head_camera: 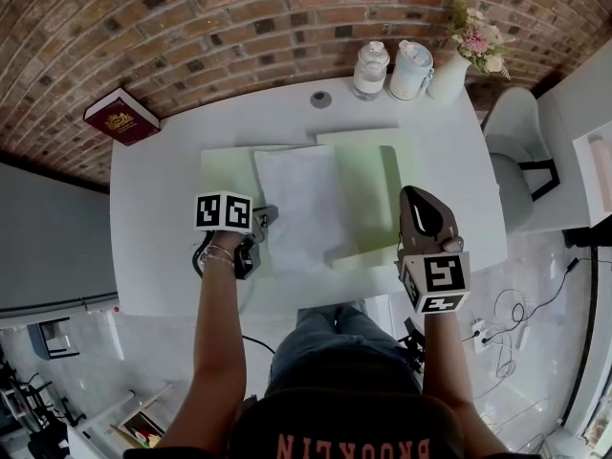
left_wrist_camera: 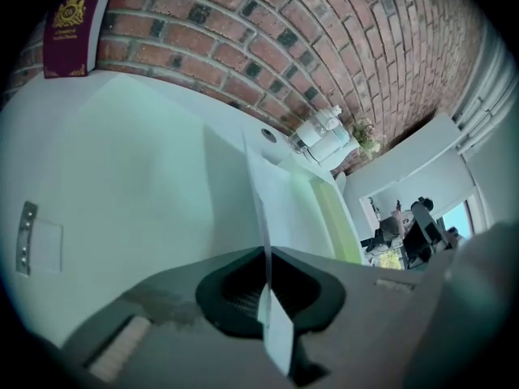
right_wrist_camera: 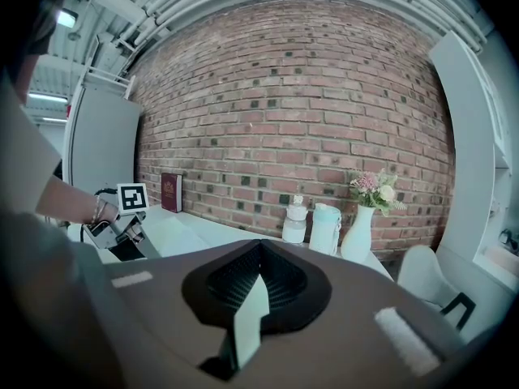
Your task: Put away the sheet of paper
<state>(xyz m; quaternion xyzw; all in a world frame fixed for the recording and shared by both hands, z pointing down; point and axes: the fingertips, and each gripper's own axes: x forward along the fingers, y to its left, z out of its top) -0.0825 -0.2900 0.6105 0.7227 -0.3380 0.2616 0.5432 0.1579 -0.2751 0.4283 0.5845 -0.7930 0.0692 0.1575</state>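
A white sheet of paper (head_camera: 298, 208) lies over an open pale green folder (head_camera: 368, 170) on the white table (head_camera: 153, 247). My left gripper (head_camera: 264, 218) is shut on the sheet's left edge; in the left gripper view the paper (left_wrist_camera: 272, 209) runs edge-on between the jaws of that gripper (left_wrist_camera: 266, 292), with the folder (left_wrist_camera: 334, 209) beyond. My right gripper (head_camera: 407, 199) is at the folder's right side, tilted up. In the right gripper view it (right_wrist_camera: 253, 294) is shut on a pale green strip (right_wrist_camera: 247, 327), which looks like the folder's cover edge.
A dark red book (head_camera: 121, 116) lies at the table's far left corner. Two jars (head_camera: 370, 69) and a vase of flowers (head_camera: 469, 51) stand along the back edge by the brick wall. A white chair (head_camera: 516, 156) is on the right. A round cable hole (head_camera: 320, 98) is near the jars.
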